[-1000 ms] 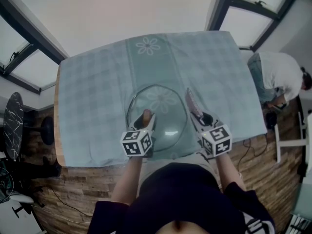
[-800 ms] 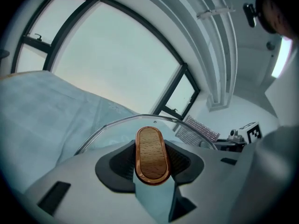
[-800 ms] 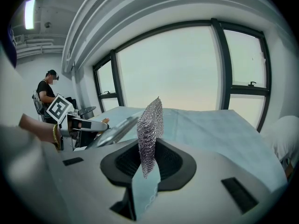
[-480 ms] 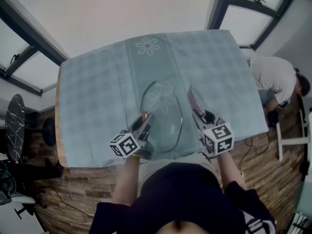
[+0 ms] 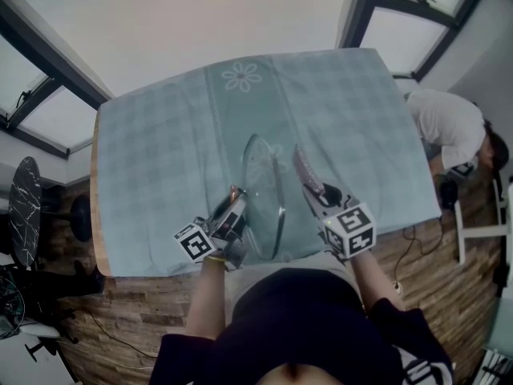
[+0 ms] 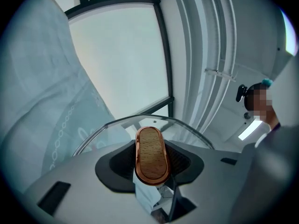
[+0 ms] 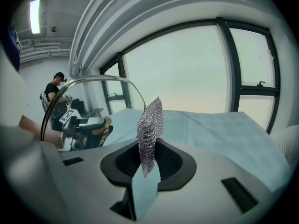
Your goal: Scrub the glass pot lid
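**Lid turned up on its edge in our left gripper**

Since one second ago the glass pot lid (image 5: 263,192) has gone from lying almost flat, where we saw it as a wide circle, to standing nearly on its edge, so that from the head view it is now only a narrow oval. Our left gripper (image 5: 232,207) has rolled with it, and its marker cube now faces more to the left. Our right gripper (image 5: 314,192) has come a little closer to the lid.

The left gripper's (image 6: 152,155) fingers are clenched on the lid's wooden knob (image 6: 151,154), which has a copper rim. A dark pad presses on each side of the knob, and the glass curves up behind it.

The right gripper's (image 7: 147,157) fingers are closed tight on a chainmail scrubber (image 7: 150,125), which stands upright out of them. It is just beside the lid's rim (image 7: 107,78); whether it touches the glass we cannot tell.

The lid is over the near part of the checked tablecloth (image 5: 160,135), between our two grippers. We cannot tell if its lower rim rests on the cloth.
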The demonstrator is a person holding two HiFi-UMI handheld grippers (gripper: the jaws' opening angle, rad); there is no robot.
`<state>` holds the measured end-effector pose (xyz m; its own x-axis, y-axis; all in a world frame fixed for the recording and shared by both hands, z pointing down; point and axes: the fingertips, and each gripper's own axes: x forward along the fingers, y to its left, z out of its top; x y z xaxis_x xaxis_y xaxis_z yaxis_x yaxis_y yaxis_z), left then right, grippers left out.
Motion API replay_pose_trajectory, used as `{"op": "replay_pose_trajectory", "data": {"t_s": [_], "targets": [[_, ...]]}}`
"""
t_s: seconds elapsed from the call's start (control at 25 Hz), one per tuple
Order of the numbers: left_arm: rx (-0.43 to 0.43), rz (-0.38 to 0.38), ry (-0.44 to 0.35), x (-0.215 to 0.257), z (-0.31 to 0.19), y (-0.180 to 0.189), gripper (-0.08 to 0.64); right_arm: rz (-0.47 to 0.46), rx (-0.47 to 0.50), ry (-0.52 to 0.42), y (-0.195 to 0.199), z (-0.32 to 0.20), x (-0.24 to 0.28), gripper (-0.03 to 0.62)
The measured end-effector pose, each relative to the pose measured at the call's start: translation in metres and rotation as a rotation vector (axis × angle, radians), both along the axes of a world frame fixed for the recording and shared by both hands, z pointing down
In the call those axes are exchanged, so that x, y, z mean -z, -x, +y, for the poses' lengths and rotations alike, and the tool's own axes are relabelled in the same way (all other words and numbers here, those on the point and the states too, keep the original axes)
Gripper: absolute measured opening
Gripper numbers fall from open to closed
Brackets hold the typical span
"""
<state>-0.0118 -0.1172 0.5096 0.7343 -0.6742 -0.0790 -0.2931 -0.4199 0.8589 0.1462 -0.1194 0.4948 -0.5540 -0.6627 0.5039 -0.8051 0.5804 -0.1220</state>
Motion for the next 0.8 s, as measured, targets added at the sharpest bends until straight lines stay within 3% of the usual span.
{"op": "replay_pose_trajectory", "data": {"t_s": [0.28, 0.44, 0.6, 0.8], "targets": [[-0.001, 0.081, 0.012, -0.005, 0.005, 0.008, 0.167, -0.032, 0.095, -0.013, 0.037, 0.001, 0.009, 0.08], [0.002, 0.087, 0.011, -0.007, 0.005, 0.012, 0.167, -0.04, 0.14, -0.007, 0.051, 0.0, 0.01, 0.08], [0.004, 0.152, 0.008, -0.003, 0.007, 0.014, 0.168, -0.04, 0.187, -0.006, 0.067, 0.002, 0.01, 0.08], [-0.006, 0.166, -0.006, -0.002, 0.011, 0.014, 0.167, -0.039, 0.231, -0.018, 0.084, 0.002, 0.014, 0.08]]}}
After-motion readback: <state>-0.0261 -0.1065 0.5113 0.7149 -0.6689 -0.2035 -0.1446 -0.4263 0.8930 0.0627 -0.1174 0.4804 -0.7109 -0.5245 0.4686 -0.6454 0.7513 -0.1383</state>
